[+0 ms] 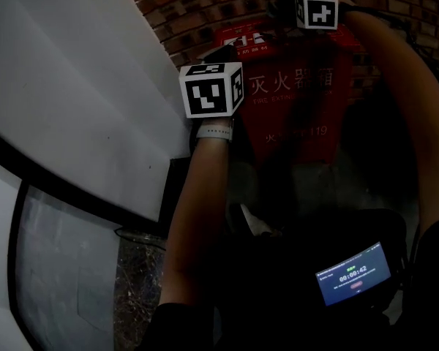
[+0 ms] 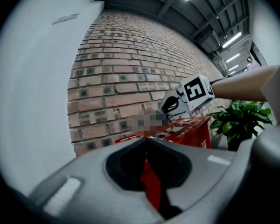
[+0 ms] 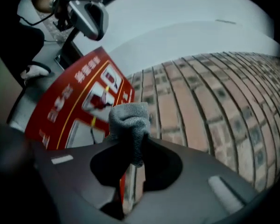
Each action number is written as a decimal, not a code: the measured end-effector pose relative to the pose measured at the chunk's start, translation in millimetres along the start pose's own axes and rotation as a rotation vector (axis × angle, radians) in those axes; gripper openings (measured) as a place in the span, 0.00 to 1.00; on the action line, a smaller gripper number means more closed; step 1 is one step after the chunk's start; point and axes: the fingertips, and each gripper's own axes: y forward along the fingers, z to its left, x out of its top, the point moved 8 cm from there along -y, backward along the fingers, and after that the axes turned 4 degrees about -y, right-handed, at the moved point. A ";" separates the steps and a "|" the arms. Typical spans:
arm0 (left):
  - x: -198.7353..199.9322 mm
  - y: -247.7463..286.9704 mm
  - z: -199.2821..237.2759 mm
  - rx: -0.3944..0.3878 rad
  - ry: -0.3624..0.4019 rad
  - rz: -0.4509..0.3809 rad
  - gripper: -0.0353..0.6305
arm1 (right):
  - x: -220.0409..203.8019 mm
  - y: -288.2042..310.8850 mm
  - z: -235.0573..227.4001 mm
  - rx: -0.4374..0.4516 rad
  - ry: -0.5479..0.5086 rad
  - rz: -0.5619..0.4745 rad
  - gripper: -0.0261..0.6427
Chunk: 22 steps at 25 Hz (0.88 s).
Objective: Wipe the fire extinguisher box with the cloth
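Clamped by my right gripper [image 3: 130,143]: grey knitted cloth [image 3: 128,120], beside red metal fire extinguisher box [image 3: 70,101]. My left gripper [image 2: 147,141] is closed, empty.

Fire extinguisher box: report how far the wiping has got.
Done: the cloth is clamped in the right gripper. In hand: that gripper is up at the top of the red box, by the brick wall; whether the cloth touches the box is unclear. The left gripper is shut and empty, near the box's left edge. Left: no wiped patch shows, so count the front face as yet to do.
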 end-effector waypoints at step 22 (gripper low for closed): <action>-27.9 -1.1 24.0 -0.017 0.016 -0.024 0.06 | 124.1 91.2 10.2 0.135 -0.033 -0.098 0.11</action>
